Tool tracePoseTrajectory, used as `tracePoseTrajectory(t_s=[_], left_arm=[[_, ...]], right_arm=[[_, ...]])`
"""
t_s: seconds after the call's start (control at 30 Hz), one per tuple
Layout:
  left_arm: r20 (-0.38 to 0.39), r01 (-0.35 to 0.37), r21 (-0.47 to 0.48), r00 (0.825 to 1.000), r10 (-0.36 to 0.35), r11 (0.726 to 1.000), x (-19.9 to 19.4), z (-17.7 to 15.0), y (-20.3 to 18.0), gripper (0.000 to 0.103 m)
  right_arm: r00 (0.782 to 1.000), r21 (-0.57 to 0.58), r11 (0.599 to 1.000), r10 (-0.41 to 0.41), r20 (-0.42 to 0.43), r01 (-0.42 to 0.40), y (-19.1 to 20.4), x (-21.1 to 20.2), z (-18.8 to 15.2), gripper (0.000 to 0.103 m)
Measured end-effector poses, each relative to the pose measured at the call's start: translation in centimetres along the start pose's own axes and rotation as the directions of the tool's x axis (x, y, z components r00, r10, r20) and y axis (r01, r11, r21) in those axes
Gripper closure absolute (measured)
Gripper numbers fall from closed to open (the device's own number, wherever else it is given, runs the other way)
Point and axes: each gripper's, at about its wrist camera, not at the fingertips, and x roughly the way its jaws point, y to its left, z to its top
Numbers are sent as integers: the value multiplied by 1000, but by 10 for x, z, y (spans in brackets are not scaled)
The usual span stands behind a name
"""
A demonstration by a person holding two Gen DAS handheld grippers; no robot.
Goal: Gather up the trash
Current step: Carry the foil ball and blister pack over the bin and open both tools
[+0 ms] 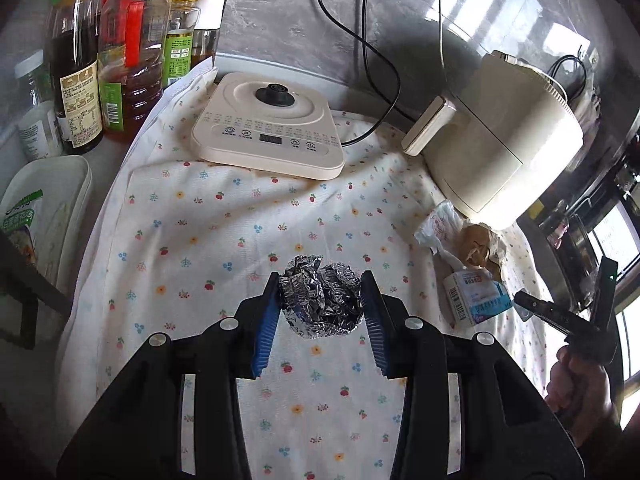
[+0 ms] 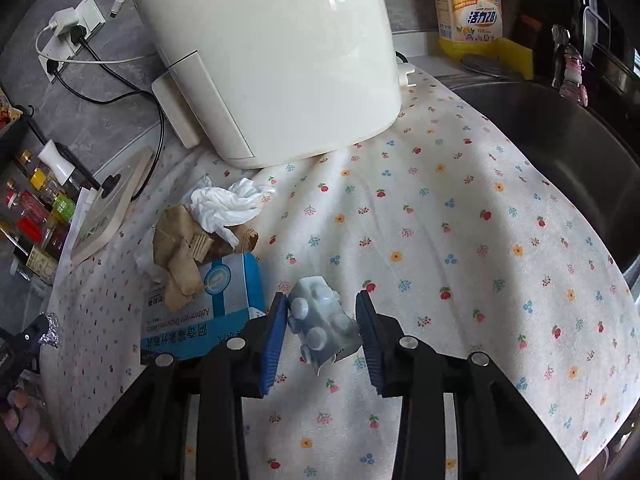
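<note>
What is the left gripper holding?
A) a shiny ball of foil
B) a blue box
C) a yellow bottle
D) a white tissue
A: the left gripper has its blue pads pressed on both sides of a crumpled ball of foil, above the flowery cloth.

wall (image 1: 272, 20): grey marble | counter: floral cloth (image 2: 460, 240) | sink (image 2: 560, 140): steel | daylight
</note>
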Motion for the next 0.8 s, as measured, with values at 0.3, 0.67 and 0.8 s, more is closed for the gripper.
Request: tracePoseTrajectory(t_s=[0.3, 0.67, 0.8], left_arm=[[-28, 79, 86, 997, -77, 993, -9, -37, -75, 63], [-154, 276, 266, 958, -242, 924, 7, -88, -204, 63], [-210, 350, 322, 933, -294, 880, 11, -107, -249, 63]], right_arm=[[999, 22, 1000, 0, 54, -1, -56, -80, -35, 68], [979, 227, 967, -149, 138, 115, -171, -186, -100, 67], [967, 322, 935, -208, 149, 151, -209, -218, -128, 67]])
